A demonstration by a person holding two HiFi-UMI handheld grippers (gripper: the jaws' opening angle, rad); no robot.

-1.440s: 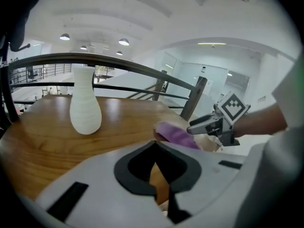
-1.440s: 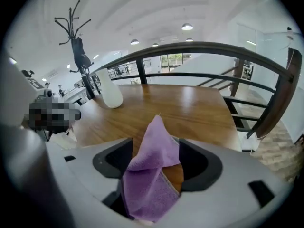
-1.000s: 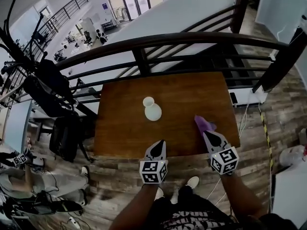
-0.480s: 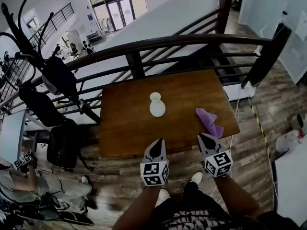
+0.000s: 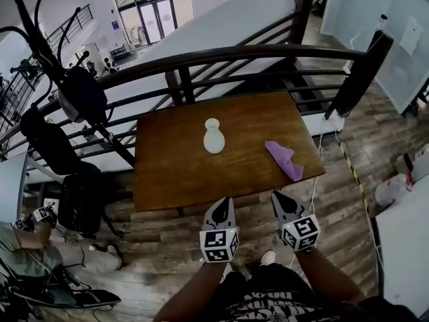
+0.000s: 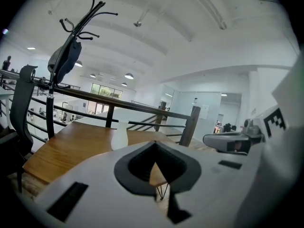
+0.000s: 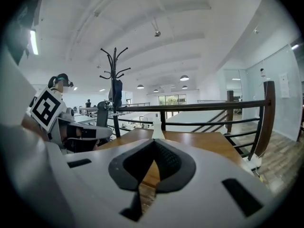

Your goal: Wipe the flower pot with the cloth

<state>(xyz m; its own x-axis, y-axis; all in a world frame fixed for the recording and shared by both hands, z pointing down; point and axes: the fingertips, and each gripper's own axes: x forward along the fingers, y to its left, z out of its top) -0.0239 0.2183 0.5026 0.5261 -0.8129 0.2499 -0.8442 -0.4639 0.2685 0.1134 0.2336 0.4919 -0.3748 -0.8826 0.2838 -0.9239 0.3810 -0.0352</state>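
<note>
Hovering short of table (image 5: 167,176) | left gripper (image 5: 223,201), right gripper (image 5: 277,196) fingers closed, empty | flower pot (image 5: 213,137), cloth (image 5: 284,159) apart | railing (image 5: 221,56) behind

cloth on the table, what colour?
Light purple. The cloth shows best in the head view, lying near the right edge of the table.

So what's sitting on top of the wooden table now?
A white flower pot stands upright near the middle, and a purple cloth lies crumpled by the right edge, apart from it. Nothing else shows on the table; the wood under the cloth is covered.
</note>
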